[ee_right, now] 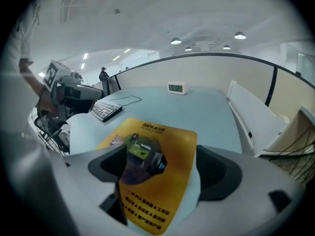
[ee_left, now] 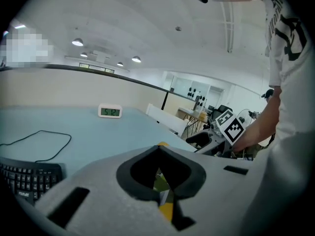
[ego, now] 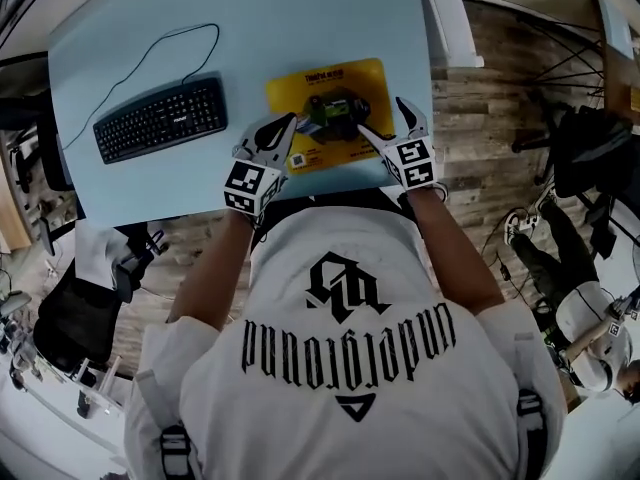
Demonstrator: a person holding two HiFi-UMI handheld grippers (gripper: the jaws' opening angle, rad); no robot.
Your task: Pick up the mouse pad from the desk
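mouse pad (ego: 325, 118): yellow rectangle, rounded corners; dark round print in the middle with a green patch inside it; a line of dark lettering along the far edge, several rows of small dark text towards the near edge; a small pale printed patch near the left edge; lies flat, print side up, on the pale blue desk (ego: 300, 18); sits close to the desk's near edge, in its right part; keyboard (ego: 160, 118) is off to its left, well apart; nothing on top of it; no corner visibly lifted
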